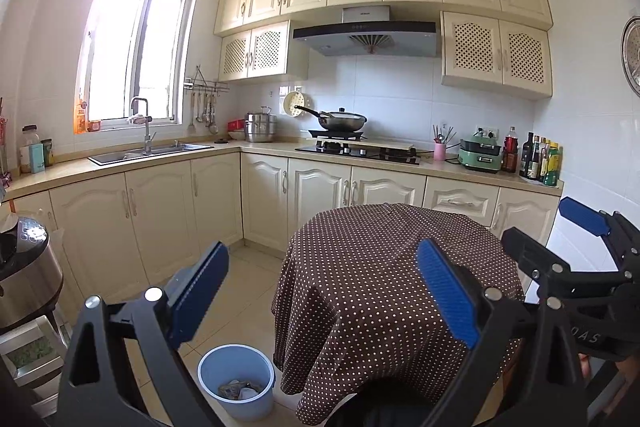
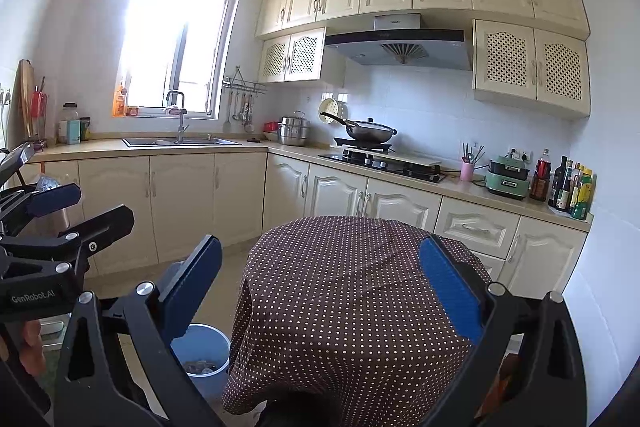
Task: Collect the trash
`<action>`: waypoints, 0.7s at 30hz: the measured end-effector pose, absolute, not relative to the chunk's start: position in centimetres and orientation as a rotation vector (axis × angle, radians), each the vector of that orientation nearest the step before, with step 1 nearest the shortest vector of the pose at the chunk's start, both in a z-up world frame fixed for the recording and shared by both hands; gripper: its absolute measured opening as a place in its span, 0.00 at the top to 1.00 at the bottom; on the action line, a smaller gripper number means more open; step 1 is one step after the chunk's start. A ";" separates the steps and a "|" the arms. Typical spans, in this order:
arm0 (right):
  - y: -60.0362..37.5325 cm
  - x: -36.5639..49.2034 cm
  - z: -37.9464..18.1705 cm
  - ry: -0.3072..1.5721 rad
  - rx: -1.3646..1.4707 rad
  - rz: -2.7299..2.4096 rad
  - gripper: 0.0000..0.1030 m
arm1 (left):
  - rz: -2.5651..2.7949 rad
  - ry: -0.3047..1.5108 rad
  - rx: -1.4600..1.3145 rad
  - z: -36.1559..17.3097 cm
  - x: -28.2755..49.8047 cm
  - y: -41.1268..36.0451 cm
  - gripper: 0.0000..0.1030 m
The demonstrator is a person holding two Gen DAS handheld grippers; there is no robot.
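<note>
Crumpled grey-white trash (image 1: 239,390) heaped inside blue bin (image 1: 208,371), beside table (image 1: 384,267).

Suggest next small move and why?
Probably tilt both tools down to scan the floor: left tool and right tool are open and empty, the tablecloth top is bare, and the blue bin already holds crumpled trash.

Brown white-dotted tablecloth (image 1: 384,267); light-blue bin (image 1: 236,379); cream cabinets (image 1: 160,219).

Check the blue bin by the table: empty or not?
Not empty. The blue bin stands upright on the floor beside the polka-dot table, with crumpled trash visible at its bottom; it is far from full.
</note>
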State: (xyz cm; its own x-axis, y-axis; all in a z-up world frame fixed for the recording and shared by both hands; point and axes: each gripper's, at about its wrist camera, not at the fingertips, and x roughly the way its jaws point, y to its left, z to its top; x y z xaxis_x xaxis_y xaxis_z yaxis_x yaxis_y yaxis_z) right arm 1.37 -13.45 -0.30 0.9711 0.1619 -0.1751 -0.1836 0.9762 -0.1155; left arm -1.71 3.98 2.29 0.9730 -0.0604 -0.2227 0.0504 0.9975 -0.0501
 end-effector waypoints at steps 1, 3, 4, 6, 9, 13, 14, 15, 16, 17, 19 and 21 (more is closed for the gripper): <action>-13.5 1.4 -0.3 0.166 -0.132 0.176 0.07 | -0.057 0.226 -0.044 2.3 -1.7 4.0 0.09; -13.5 1.3 -0.3 0.166 -0.132 0.177 0.07 | -0.061 0.224 -0.042 2.3 -1.7 4.1 0.09; -13.4 1.3 -0.3 0.167 -0.132 0.177 0.07 | -0.060 0.224 -0.040 2.3 -1.7 4.1 0.09; -13.4 1.3 -0.3 0.167 -0.130 0.176 0.07 | -0.063 0.223 -0.041 2.2 -1.8 4.1 0.09; -13.4 1.4 -0.3 0.169 -0.130 0.176 0.07 | -0.062 0.223 -0.038 2.2 -1.8 4.1 0.09; -13.3 1.3 -0.5 0.170 -0.130 0.179 0.07 | -0.060 0.221 -0.039 2.4 -1.8 4.1 0.09; -13.3 1.3 -0.5 0.170 -0.130 0.179 0.07 | -0.060 0.221 -0.039 2.3 -1.8 4.1 0.09; -13.3 1.3 -0.4 0.170 -0.129 0.179 0.07 | -0.060 0.221 -0.038 2.3 -1.8 4.1 0.09; -13.3 1.3 -0.4 0.170 -0.128 0.179 0.07 | -0.060 0.221 -0.038 2.3 -1.9 4.1 0.09; -13.3 1.3 -0.5 0.170 -0.129 0.179 0.07 | -0.060 0.220 -0.038 2.3 -1.9 4.1 0.09; -13.3 1.3 -0.5 0.170 -0.130 0.178 0.07 | -0.060 0.221 -0.037 2.3 -1.9 4.0 0.09; -13.3 1.3 -0.5 0.170 -0.129 0.179 0.07 | -0.060 0.220 -0.037 2.3 -1.9 4.0 0.09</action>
